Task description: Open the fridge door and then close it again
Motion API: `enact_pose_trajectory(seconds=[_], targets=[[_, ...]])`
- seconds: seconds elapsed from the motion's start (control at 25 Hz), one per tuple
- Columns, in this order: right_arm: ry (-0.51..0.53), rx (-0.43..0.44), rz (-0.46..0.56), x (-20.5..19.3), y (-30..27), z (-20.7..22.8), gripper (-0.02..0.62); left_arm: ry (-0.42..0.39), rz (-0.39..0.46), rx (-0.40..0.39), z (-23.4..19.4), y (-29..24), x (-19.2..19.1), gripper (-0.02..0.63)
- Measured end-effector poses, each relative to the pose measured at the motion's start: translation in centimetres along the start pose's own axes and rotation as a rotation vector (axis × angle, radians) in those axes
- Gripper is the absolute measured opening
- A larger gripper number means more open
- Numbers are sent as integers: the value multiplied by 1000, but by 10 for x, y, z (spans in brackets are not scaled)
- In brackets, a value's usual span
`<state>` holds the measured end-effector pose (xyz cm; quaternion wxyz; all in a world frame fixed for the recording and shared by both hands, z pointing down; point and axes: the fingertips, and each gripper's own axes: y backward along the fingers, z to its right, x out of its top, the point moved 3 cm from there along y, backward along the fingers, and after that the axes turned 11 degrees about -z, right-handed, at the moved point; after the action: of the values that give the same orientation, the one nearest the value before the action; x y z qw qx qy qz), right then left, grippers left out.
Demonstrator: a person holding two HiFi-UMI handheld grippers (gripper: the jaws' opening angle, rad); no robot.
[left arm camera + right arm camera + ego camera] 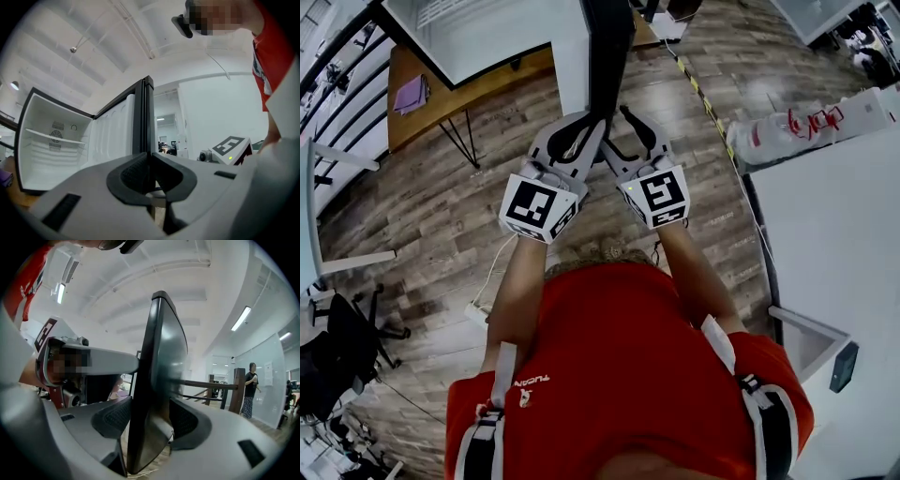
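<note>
The fridge door [607,56] stood edge-on between both tools: the left tool [150,157] pinched its edge narrowly, the right tool [150,418] straddled it wide.

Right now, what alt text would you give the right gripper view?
The right gripper has its jaws wide apart with the edge of the fridge door between them. The left gripper meets the door from the left; a person stands by a wooden railing far right.

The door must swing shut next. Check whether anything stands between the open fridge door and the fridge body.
Nothing visible does. The left gripper view shows bare space between the fridge door and the fridge body; nothing juts past its shelf. Only the left gripper and right gripper sit at the door's free edge.
</note>
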<state>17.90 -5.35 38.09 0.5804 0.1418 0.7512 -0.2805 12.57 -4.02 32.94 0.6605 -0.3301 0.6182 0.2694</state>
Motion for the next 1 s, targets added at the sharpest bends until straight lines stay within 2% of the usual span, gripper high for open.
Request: enact_pose_trajectory(seconds=[0.2,0.44,1.0], targets=[[0,6,18,-7,10,15,245,12,21,78,4,8,-2,25],[-8,42,45,-12,14,28,244,57,27,175,-15,31,-5,9],[40,83,83,-12,17,34,216,74,7,254,-26,51,-15,9]])
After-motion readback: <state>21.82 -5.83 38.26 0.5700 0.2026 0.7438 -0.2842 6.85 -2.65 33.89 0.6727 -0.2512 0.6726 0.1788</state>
